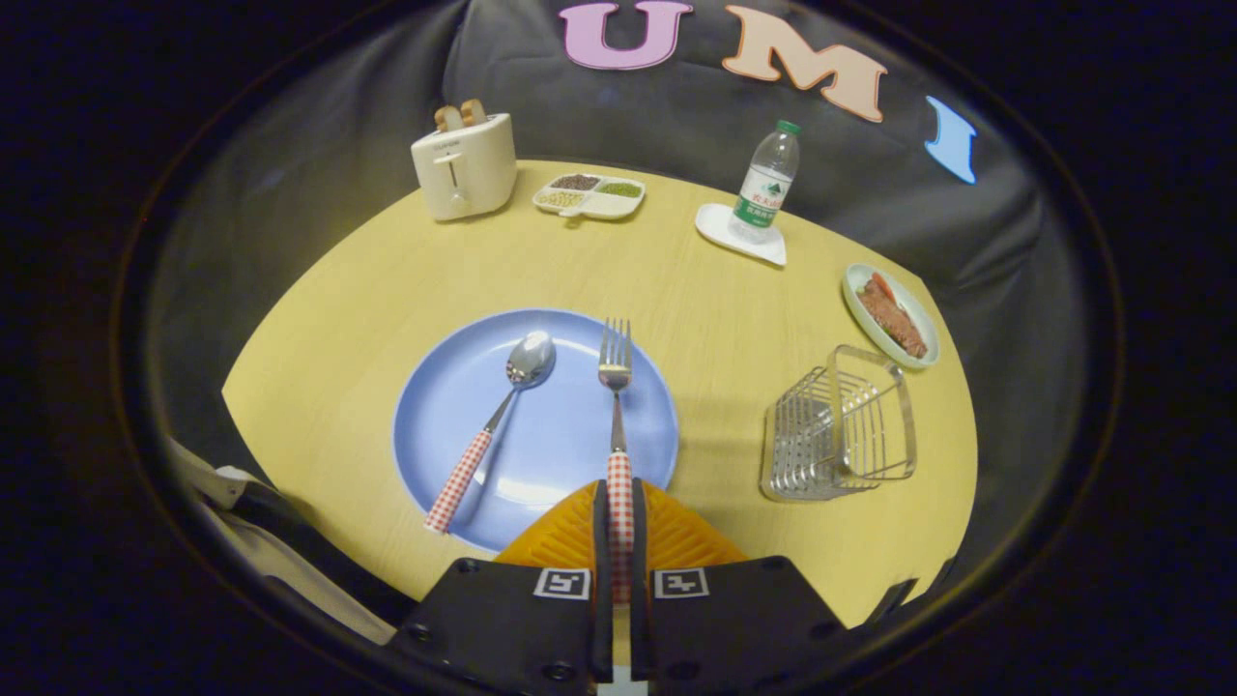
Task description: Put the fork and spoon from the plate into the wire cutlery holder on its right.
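The fork (616, 387) stood out ahead over the blue plate (454, 387), its checked handle pinched between the fingers (601, 522). The spoon (493, 425) lay slanted on the plate beside it. The empty wire holder (839, 425) sat upright on the bench (338, 290), right of the plate.

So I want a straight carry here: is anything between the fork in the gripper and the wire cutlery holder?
Nothing visible. The gripper is shut on the fork by its checked handle, over the blue plate. Bare table lies between the plate and the wire cutlery holder. The spoon lies on the opposite side.

The gripper (619, 512) points forward over the table, its fingers pressed together on the fork handle (618, 483).
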Demonstrator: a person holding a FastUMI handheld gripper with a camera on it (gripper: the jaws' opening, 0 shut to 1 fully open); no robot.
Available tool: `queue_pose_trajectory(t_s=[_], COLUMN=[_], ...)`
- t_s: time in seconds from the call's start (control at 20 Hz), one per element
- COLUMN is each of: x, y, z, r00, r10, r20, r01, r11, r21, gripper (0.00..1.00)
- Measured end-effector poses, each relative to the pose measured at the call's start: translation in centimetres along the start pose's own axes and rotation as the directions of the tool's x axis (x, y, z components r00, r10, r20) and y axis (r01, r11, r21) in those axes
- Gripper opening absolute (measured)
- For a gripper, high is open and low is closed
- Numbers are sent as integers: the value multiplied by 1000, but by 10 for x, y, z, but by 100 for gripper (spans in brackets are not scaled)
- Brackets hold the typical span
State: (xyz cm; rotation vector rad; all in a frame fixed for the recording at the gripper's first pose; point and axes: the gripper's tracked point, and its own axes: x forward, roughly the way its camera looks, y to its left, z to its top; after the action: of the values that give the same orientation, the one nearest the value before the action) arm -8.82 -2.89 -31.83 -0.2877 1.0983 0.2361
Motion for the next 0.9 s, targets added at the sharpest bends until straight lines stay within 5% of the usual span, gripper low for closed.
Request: queue_pose_trajectory(t_s=[0.9], x=[-53], y=[-131], z=[40], r00=[994], r10=[113], r20=[-7], r01=[-114], r11=[991], r21=[-67], gripper=[10])
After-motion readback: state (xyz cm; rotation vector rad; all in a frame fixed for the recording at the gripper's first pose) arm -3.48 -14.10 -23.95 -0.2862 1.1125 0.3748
